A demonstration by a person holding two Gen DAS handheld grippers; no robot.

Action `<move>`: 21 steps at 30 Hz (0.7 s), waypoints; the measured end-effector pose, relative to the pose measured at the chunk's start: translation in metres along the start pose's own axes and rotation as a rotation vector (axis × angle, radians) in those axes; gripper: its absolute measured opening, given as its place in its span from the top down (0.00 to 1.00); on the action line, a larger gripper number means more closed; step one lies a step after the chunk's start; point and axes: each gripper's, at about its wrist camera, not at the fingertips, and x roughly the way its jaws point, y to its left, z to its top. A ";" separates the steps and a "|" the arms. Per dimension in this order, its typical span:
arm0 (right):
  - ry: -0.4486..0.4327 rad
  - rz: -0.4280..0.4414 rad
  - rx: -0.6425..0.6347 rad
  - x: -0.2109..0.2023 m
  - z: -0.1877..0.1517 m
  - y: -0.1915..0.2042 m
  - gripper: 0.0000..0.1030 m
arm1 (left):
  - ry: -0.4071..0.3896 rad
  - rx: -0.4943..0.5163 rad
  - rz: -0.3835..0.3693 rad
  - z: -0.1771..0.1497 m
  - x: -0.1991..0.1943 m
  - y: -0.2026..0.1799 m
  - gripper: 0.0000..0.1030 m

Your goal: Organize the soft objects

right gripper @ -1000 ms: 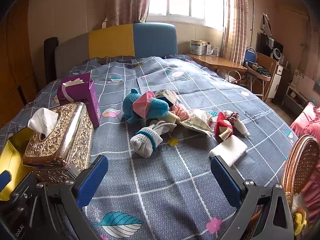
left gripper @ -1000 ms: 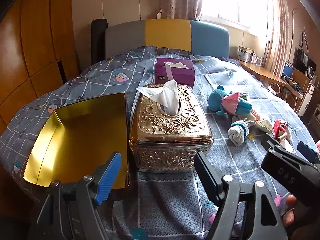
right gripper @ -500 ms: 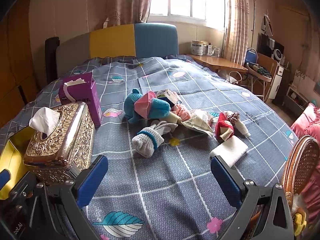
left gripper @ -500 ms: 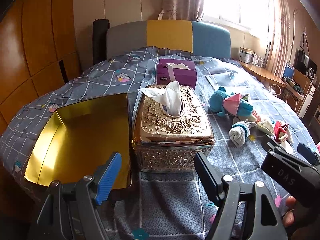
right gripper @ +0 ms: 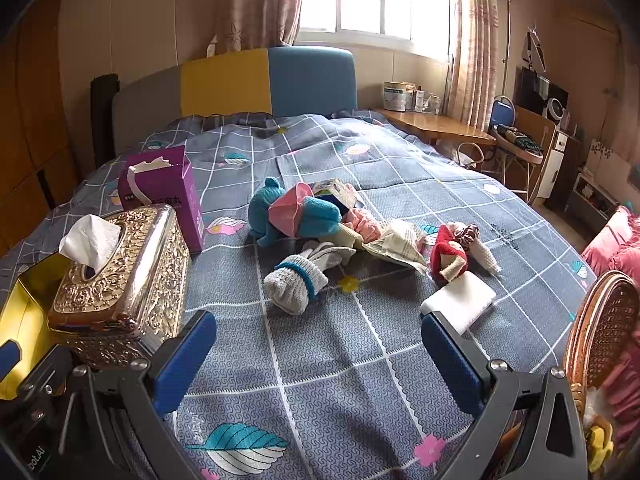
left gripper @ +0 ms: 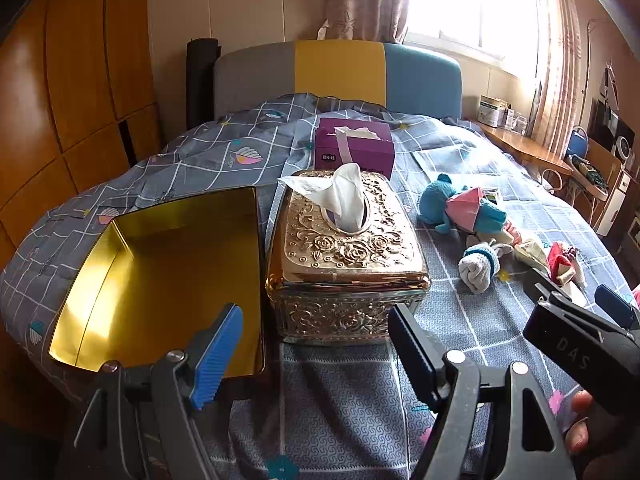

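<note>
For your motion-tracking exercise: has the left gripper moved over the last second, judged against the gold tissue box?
Yes, slightly. The left gripper has drifted left: the gold tissue box now sits a little further right in its view, and stays the same size.

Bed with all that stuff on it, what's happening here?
Someone holds a hand-held gripper in each hand over the bed, tidying soft things. The left hand-held gripper and right hand-held gripper are open and empty. The socks and plush toy lie untouched; the gold tin holds nothing.
</note>
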 end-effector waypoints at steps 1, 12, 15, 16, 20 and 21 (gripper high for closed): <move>0.001 0.002 0.000 0.000 0.000 0.000 0.00 | 0.000 0.000 -0.001 0.000 0.000 0.000 0.26; 0.007 0.002 -0.001 0.001 -0.001 -0.001 0.00 | 0.001 0.001 -0.001 0.000 -0.001 0.000 0.26; 0.011 0.002 -0.001 0.002 -0.002 0.000 0.00 | 0.002 0.002 -0.002 0.000 -0.001 -0.001 0.26; 0.011 0.002 -0.002 0.002 -0.002 0.000 0.00 | 0.002 0.002 -0.003 0.000 -0.001 -0.001 0.26; 0.012 0.002 -0.001 0.002 -0.003 0.000 0.00 | 0.002 0.003 -0.005 -0.001 -0.002 -0.001 0.26; 0.012 0.003 -0.002 0.002 -0.003 0.000 0.00 | 0.001 0.004 -0.005 -0.001 -0.002 -0.002 0.26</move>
